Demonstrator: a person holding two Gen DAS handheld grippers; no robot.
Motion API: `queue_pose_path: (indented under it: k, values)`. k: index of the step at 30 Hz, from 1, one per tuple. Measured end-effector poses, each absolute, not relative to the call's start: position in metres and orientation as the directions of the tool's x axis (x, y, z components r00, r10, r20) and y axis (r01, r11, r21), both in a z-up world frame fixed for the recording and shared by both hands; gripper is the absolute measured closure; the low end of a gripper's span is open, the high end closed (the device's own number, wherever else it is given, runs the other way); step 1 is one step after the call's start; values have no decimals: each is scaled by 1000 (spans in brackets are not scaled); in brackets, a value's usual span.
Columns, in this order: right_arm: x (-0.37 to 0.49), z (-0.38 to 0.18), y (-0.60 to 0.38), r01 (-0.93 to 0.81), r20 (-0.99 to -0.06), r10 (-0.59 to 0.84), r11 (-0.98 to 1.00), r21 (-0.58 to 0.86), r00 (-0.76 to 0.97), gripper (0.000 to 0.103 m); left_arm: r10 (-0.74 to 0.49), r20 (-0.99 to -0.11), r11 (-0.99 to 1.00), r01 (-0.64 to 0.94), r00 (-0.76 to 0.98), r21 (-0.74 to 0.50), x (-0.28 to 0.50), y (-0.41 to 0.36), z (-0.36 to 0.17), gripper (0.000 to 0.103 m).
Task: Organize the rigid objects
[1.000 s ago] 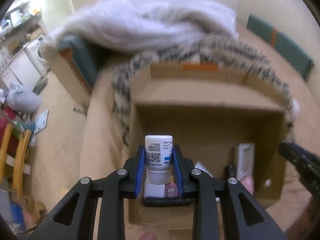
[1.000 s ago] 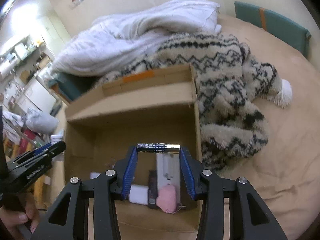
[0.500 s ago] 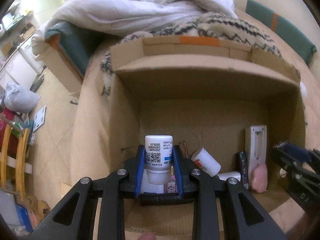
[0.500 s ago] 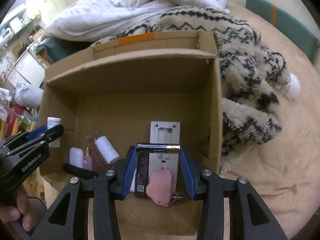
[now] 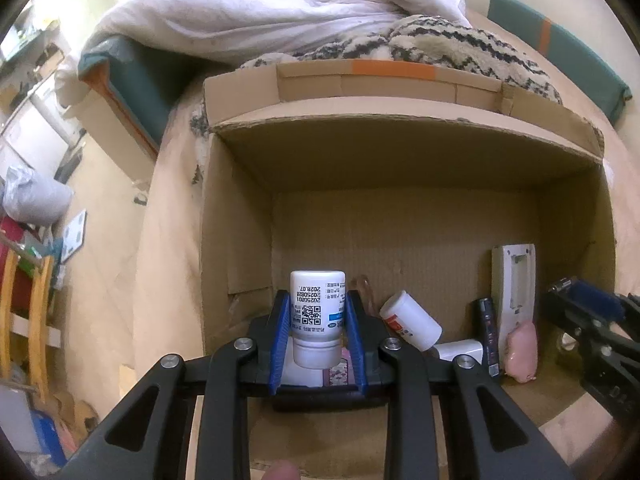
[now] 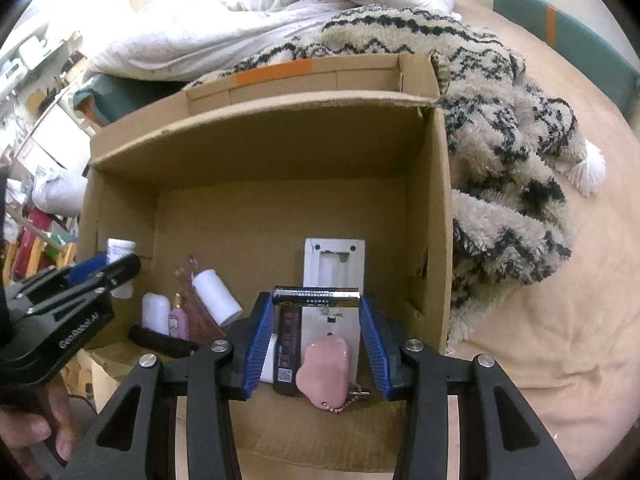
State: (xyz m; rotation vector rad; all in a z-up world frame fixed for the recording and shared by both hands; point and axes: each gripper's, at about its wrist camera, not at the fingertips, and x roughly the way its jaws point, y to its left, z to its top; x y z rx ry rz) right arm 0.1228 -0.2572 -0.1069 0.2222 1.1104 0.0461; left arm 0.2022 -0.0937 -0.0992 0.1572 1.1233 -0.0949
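A white rumpled duvet [image 5: 280,8] fills the far background ahead of both grippers, its left end cut off by the lens edge. Just nearer lies a cream and black zigzag-patterned fleece blanket [image 6: 508,120], partly hidden behind the open brown cardboard box [image 5: 240,240] that sits directly beneath and ahead of both tools. The box's near wall is mostly covered by the black gripper arms.

The left gripper [image 5: 318,332] is clenched on a small white plastic bottle with a printed code label [image 5: 318,308], held cap toward the camera over the box's near left corner; a black item below it is almost wholly hidden and cannot be identified. The right gripper [image 6: 316,320] grasps a black and gold cylindrical battery [image 6: 316,296] crosswise between its blue pads, end to end, above the box's right half.

Under the right gripper, on the box floor, a white rectangular plastic panel [image 6: 334,264] lies flat, with a black stick-shaped object [image 6: 288,344] beside it, its label too small to read. A pink rounded keychain charm [image 6: 324,376] rests on the panel's near end. To the left lie a white cylindrical bottle with a red-marked label [image 5: 410,320], tilted, and a small pink bottle [image 6: 179,320]. A person's hand [image 6: 36,436], cut off at the frame edge, grips the left tool's handle.
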Motion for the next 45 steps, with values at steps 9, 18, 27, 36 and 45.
queue_pose_path:
  k: [9, 18, 27, 36, 45]
  values:
    - [118, -89, -264, 87, -833, 201, 955, 284, 515, 20, -65, -894, 988, 154, 443, 4, 198, -93, -85, 9]
    - [103, -60, -272, 87, -768, 231, 933, 349, 598, 0, -69, -861, 994, 111, 504, -15, 191, -75, -52, 2]
    - [60, -27, -281, 98, -705, 198, 929, 356, 681, 0, -56, -788, 998, 66, 614, -19, 152, -49, -12, 2]
    - [18, -8, -271, 82, -687, 148, 953, 291, 711, 0, -59, -716, 986, 151, 696, 65, 92, -38, 9, 2]
    - [-20, 0, -258, 85, -661, 85, 972, 221, 745, 0, -71, -673, 991, 127, 736, 35, 47, -15, 24, 2]
